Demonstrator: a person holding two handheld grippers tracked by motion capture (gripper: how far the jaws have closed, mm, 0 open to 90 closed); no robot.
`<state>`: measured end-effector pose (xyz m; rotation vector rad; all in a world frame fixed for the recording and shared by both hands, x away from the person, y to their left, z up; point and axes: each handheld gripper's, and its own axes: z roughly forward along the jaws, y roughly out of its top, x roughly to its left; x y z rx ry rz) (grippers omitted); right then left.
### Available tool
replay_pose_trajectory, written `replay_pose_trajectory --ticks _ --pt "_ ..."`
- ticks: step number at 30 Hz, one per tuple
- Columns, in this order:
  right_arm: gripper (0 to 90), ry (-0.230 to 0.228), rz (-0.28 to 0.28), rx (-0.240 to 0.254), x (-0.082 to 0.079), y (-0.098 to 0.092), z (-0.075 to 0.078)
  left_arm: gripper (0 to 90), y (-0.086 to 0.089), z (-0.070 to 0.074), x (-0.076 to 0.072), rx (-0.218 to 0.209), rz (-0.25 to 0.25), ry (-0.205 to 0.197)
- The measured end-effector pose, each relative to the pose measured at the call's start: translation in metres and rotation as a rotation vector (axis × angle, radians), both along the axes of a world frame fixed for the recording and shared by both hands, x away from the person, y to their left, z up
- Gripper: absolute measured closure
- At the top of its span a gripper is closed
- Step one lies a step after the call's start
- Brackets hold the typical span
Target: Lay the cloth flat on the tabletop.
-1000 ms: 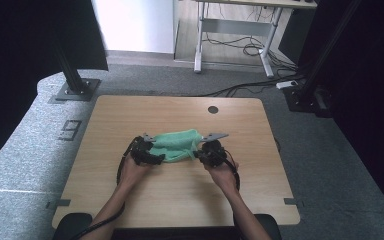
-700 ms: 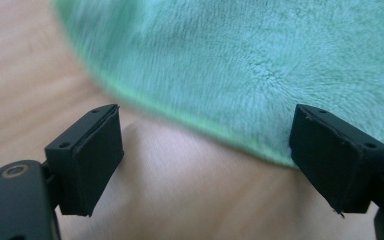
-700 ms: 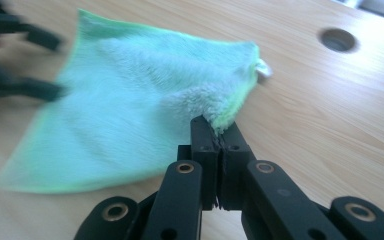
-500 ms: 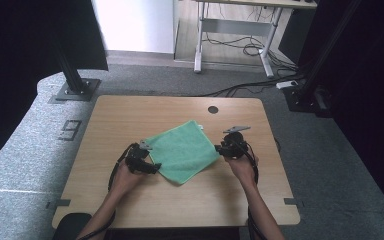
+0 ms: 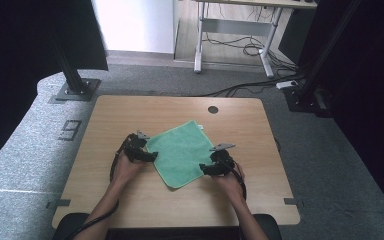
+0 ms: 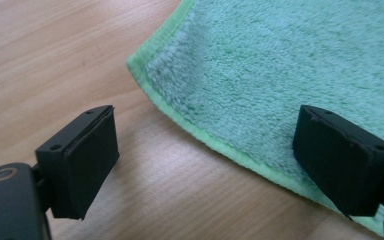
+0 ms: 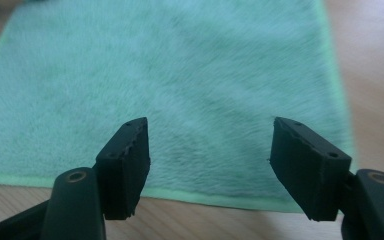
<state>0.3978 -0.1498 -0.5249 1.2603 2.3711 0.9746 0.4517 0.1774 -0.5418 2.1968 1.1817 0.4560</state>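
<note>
One green cloth lies flat between two open grippers.

A light wooden table carries a green towel spread flat.

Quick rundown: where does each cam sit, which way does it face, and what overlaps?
High view: above the person's side, facing forward and down on the table; forearms, left tool and right tool show.
Left gripper view: on the left tool, looking over the green towel corner; open jaws show.
Right gripper view: on the right tool, facing across the towel; jaws just opened, nothing between.
Shared: towel and tabletop.
</note>
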Motion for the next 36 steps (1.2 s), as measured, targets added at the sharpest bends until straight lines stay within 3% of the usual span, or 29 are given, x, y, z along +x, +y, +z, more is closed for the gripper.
replay_pose_trajectory --ticks 4,10,14,17,20,23,25,27,29,30,33,36 --pt "28.5 0.008 0.001 -0.034 -0.003 0.01 -0.015 11.6 0.001 0.0 -0.009 0.006 0.005 -0.005" --pt "25.8 -0.033 -0.025 -0.109 -0.002 0.007 -0.014 11.6 -0.001 0.001 -0.036 0.013 -0.016 -0.009" --pt "23.4 -0.037 -0.075 -0.119 0.006 -0.008 -0.015 11.4 -0.011 0.002 -0.059 0.005 -0.082 0.022" --pt "23.8 -0.027 -0.126 -0.11 0.013 -0.019 -0.015 10.3 -0.015 0.011 -0.068 0.008 -0.128 0.012" --pt "25.9 -0.019 -0.125 -0.087 0.011 -0.023 -0.01 10.5 -0.007 0.026 -0.056 -0.041 -0.1 -0.02" --pt "23.9 -0.025 -0.096 -0.048 -0.002 -0.018 -0.005 11.4 0.003 0.031 -0.032 -0.024 -0.049 -0.037" --pt "21.9 -0.022 -0.076 -0.028 -0.011 -0.013 -0.004 11.9 0.007 0.026 -0.015 -0.016 -0.028 -0.018" --pt "20.4 -0.017 -0.052 -0.039 -0.019 -0.007 -0.006 11.9 0.008 0.019 -0.007 -0.015 -0.023 0.007" --pt "20.2 -0.015 -0.037 -0.065 -0.025 -0.002 -0.01 11.9 0.006 0.01 -0.004 0.027 -0.025 0.024" --pt "19.6 -0.011 -0.037 -0.11 -0.028 0.0 -0.014 11.3 0.005 0.006 -0.006 0.049 -0.029 0.028" --pt "19.0 -0.01 -0.055 -0.097 -0.027 -0.004 -0.016 11.9 0.011 0.002 -0.012 0.009 -0.021 0.035" --pt "18.9 -0.001 -0.081 -0.09 -0.022 -0.01 -0.016 10.9 0.015 0.002 -0.021 0.0 -0.029 0.04"
